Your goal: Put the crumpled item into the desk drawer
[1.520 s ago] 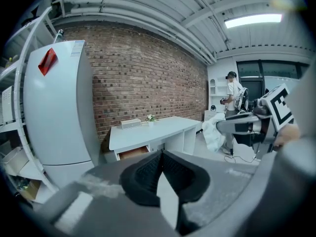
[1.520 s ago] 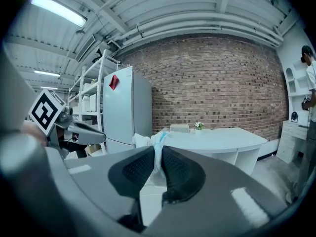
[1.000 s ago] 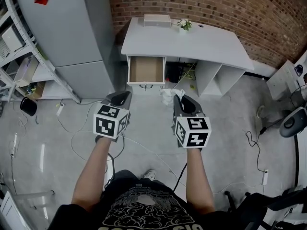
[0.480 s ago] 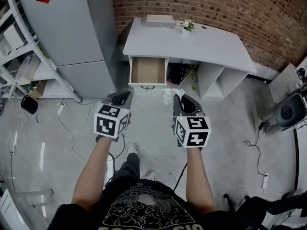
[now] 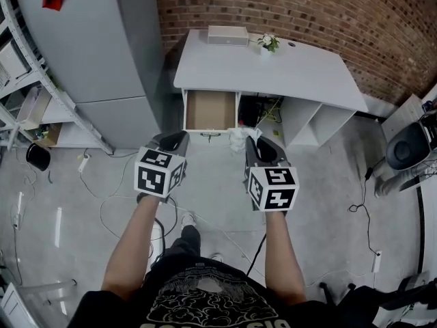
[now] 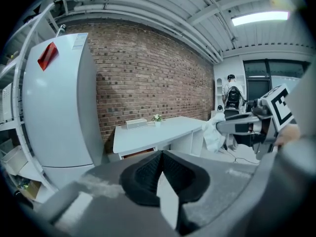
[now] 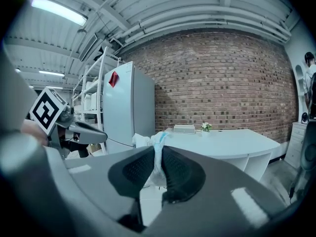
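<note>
My right gripper [image 5: 254,141] is shut on a crumpled white cloth [image 5: 239,139], which sticks out past its tips; in the right gripper view the cloth [image 7: 155,147] is pinched between the pads. My left gripper [image 5: 172,141] is shut with nothing in it, and its jaws meet in the left gripper view [image 6: 160,164]. Ahead stands a white desk [image 5: 273,67] against the brick wall. Its left drawer [image 5: 209,110] is pulled out, and its brown inside is bare. Both grippers hang over the floor a short way in front of the desk.
A grey cabinet [image 5: 95,46] stands left of the desk, with metal shelving [image 5: 27,101] further left. On the desk are a flat white box [image 5: 228,35] and a small potted plant [image 5: 269,43]. Cables [image 5: 109,197] trail over the floor. An office chair [image 5: 410,145] is at right.
Both grippers and the person have come nearer to the desk; the desk and open drawer sit lower and closer in the head view. The cloth stays held in the right gripper.
</note>
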